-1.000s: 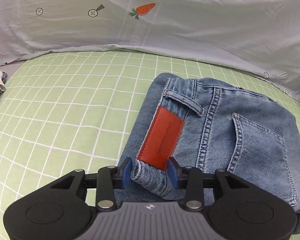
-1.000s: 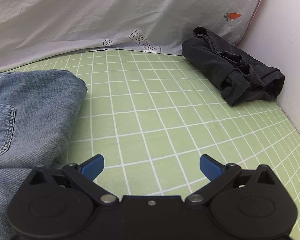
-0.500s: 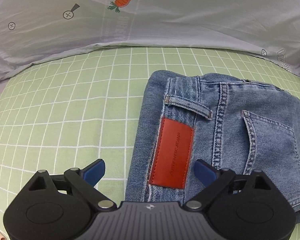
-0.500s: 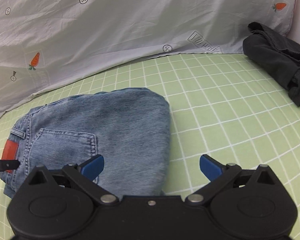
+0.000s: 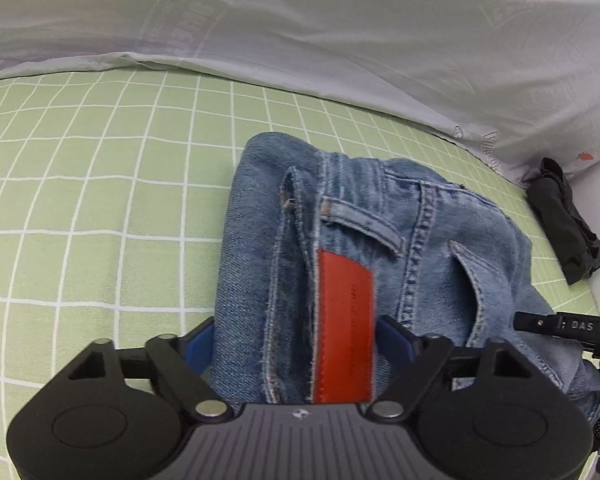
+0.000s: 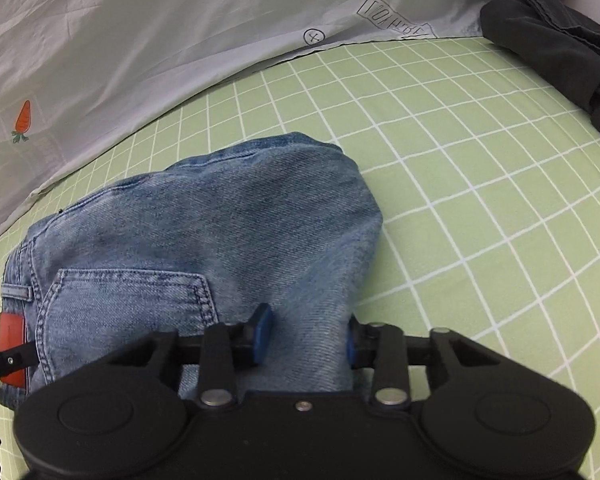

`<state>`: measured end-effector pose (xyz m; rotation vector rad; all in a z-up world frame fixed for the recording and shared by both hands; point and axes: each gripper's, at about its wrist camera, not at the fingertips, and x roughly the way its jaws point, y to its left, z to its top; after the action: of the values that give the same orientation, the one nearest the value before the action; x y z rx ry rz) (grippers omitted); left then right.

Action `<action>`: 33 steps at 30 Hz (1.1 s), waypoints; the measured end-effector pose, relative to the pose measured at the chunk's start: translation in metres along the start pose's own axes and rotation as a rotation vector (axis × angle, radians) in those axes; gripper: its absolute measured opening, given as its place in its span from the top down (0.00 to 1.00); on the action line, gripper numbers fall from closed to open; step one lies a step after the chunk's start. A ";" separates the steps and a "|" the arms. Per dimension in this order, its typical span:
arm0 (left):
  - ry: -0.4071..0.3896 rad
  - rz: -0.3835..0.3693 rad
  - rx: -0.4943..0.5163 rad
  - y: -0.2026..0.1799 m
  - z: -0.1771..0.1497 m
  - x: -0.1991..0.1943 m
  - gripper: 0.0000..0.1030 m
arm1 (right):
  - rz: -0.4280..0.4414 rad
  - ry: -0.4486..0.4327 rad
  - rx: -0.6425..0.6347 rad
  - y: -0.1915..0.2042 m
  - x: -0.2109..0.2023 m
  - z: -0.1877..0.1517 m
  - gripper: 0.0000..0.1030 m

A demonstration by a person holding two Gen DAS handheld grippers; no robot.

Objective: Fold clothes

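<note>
The jeans [image 5: 380, 240] lie as a compact folded bundle on the green checked bed sheet [image 5: 100, 200], waistband end toward the left gripper [image 5: 296, 344], back pocket and red patch [image 5: 344, 320] uppermost. The near edge of the bundle is clamped on both sides. The left gripper is closed partway on the waistband end, the red patch held between its blue pads. The right gripper [image 6: 306, 334] is closed on a bunched thickness of denim at the opposite end, its pads pressed into the cloth.

Judged from this, the step in hand is a two-point grasp on the near edge of an already folded bundle — either for one more fold over toward the grey carrot-print cover [image 5: 340, 40], or for the bundle to be lifted and carried aside; the pictures do not settle which. A dark garment [image 6: 552, 40] is seen at the far right of the bed by the wall, well apart from the jeans.

Whatever follows, both ends must be raised together and level — several stiff layers are held, and an uneven pull could let the inner layers slide out.
</note>
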<state>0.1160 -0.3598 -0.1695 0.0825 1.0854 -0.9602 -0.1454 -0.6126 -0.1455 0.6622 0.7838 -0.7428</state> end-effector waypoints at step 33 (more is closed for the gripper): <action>-0.268 -0.123 0.039 -0.467 -0.040 0.040 0.82 | 0.139 -0.474 -0.195 -0.317 -0.177 0.133 0.93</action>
<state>-0.2315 -0.6503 -0.0430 -0.0800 0.8320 -1.0697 -0.4322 -0.8334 -0.0086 0.3393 0.3638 -0.6517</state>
